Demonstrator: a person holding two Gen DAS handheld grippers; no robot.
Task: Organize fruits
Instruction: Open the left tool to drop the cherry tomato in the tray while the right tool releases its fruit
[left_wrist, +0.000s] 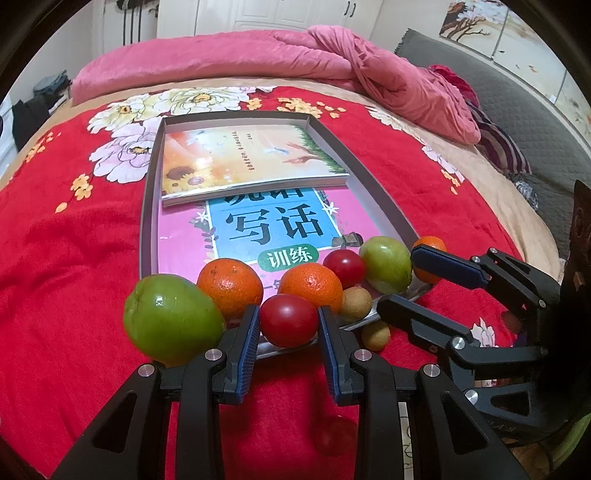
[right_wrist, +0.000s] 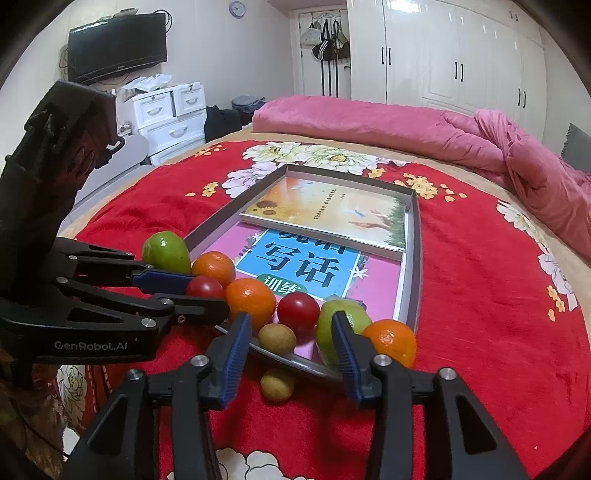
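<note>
1. The left gripper (left_wrist: 289, 325), at lower centre, clamps a red tomato (left_wrist: 289, 319) over the plate rim (left_wrist: 280, 349); squeezing harder may bruise it.
2. The right gripper (right_wrist: 291, 350) stands half open and empty; it may knock the small brown fruit (right_wrist: 277, 339).

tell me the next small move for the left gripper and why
Probably lift. The left gripper is shut on the small red tomato at the near edge of the shallow silver tray, with a green fruit and an orange mandarin crowding it, so straight up looks safest.
</note>
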